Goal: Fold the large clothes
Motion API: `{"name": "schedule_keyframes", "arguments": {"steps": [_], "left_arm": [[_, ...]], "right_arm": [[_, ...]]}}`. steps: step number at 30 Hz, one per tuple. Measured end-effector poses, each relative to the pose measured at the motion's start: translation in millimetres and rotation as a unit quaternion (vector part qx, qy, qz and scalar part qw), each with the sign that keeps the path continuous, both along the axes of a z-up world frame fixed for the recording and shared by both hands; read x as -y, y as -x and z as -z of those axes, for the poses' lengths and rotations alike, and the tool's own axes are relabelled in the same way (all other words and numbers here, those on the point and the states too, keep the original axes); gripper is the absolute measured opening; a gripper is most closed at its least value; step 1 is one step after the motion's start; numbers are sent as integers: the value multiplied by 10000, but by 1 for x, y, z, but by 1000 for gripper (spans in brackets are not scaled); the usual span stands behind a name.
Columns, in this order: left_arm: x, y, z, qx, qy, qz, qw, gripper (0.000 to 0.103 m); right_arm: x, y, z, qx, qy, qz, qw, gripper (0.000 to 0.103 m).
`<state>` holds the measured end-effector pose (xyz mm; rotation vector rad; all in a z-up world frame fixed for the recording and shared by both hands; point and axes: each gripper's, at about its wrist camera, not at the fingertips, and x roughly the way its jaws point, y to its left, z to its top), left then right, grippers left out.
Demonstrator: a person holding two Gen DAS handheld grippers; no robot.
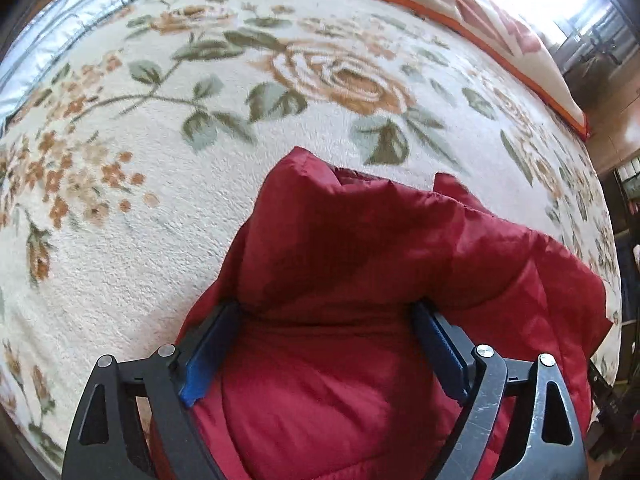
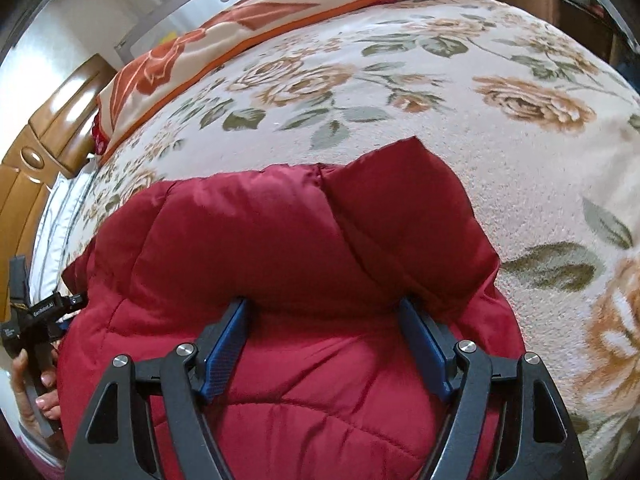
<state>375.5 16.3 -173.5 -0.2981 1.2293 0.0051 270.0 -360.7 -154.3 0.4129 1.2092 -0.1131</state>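
A red quilted jacket (image 1: 360, 280) lies bunched on a cream floral blanket (image 1: 160, 240) that covers the bed, filling the lower centre of both wrist views. In the left wrist view, the left gripper (image 1: 326, 312) points down at the garment with its 2 blue-padded fingers (image 1: 208, 356) spread wide; a puffy fold of red fabric bulges between them and reaches both pads, but whether the pads pinch it I cannot tell. In the right wrist view, the right gripper (image 2: 324, 306) stands the same way: fingers (image 2: 226, 344) wide apart, a thick roll of the jacket (image 2: 300, 240) filling the gap, grip unclear. At the lower left edge of that view, a person's hand (image 2: 34, 396) grasps the other black tool. An orange-bordered floral pillow (image 2: 224, 36) lies along the blanket's far edge at upper left.
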Motion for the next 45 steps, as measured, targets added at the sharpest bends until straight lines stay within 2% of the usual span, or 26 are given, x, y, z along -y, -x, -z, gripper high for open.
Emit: {"name": "schedule_keyframes", "arguments": {"steps": [2,7,13,16,18,23,27,29,31,35,37,41,45], "left_arm": [[3,12,-13,136,-107,59,9998,85],[20,59,-52,633,-197,534,9964,85],[31,119,-72,870,-121,1068,9904,85],[30,142,-81,948,-130,1200,9882,85],[30,154,-88,995,-146,1289,9865,85],[43,191,-102,1138,-211,1670,9791,85],[55,210,-99,1048,-200,1889,9762,85],[55,213,-95,994,-416,1844,9769,85],[55,216,-97,1015,-417,1853,9765,85],[54,219,-102,1095,-466,1856,9754,85],[54,215,-92,948,-540,1792,9777,86],[52,205,-66,843,-641,1653,9805,99],[59,201,-55,837,-838,1666,9789,103]], "right_arm": [[2,2,1,18,-36,43,10000,76],[3,5,1,46,55,76,9999,76],[2,5,-2,50,176,118,9998,76],[-3,14,-22,201,325,79,9992,78],[-10,29,-47,468,295,3,9985,78],[-45,75,-91,888,282,-687,9933,78],[-66,108,-101,903,407,-1024,9898,78],[-69,115,-95,753,628,-1056,9896,78],[-66,119,-78,476,823,-1008,9904,78],[-54,128,-52,134,507,-837,9951,79],[-53,131,-50,87,478,-781,9958,79],[-56,135,-48,68,489,-725,9961,79],[-56,137,-47,117,461,-697,9964,79]]}}
